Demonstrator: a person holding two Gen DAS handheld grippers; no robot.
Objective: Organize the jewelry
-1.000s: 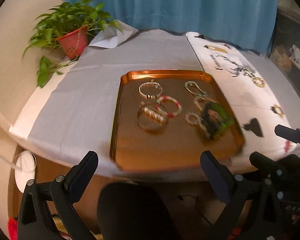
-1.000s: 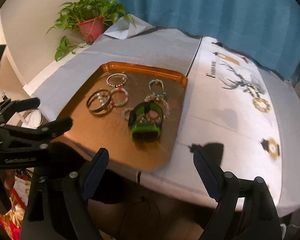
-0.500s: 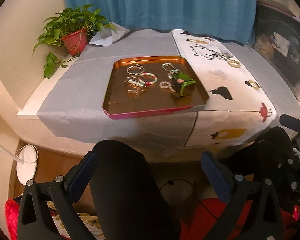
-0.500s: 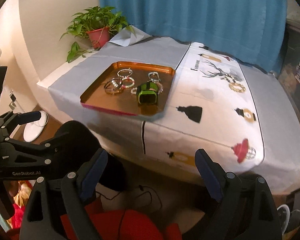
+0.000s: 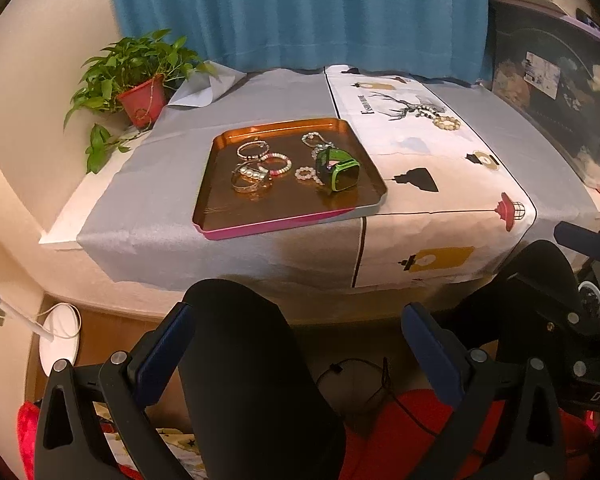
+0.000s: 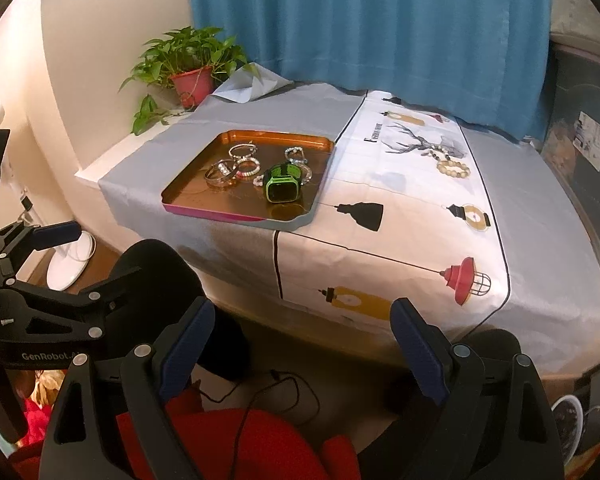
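Blue-padded black fingers [image 5: 164,344] of the left gripper [image 5: 296,344] stand wide apart with nothing between them; below them, only a black rounded chair back [image 5: 252,368] and floor. Same for the right gripper [image 6: 300,340]: blue pads spread wide, nothing held, a thin black cable [image 6: 268,392] on the floor below. Both grippers hang off the near edge of the table, well apart from the jewelry, pointing down and forward at it. Red fabric [image 6: 240,440] shows under both. Outward: table covered by a grey cloth [image 5: 148,200] on the left and a white printed cloth [image 5: 440,184] with lamp and deer motifs on the right. Copper-coloured tray [image 5: 236,216] with a pink front rim sits near the table's front edge, mostly on the grey cloth, its right corner on the white one. On the tray: a green and black watch [image 5: 338,172] toward the right side, metal bangles [image 5: 250,178] left of centre, a pink beaded bracelet [image 5: 278,162] just behind them, a small pale bead bracelet [image 5: 306,173] just beside the watch, more beaded pieces toward the back. A cream bead bracelet [image 5: 446,122] and a darker strand lie on the white cloth, well apart from the tray. Potted green plant [image 5: 140,76] in a red pot at back left; blue curtain [image 5: 300,12] behind.
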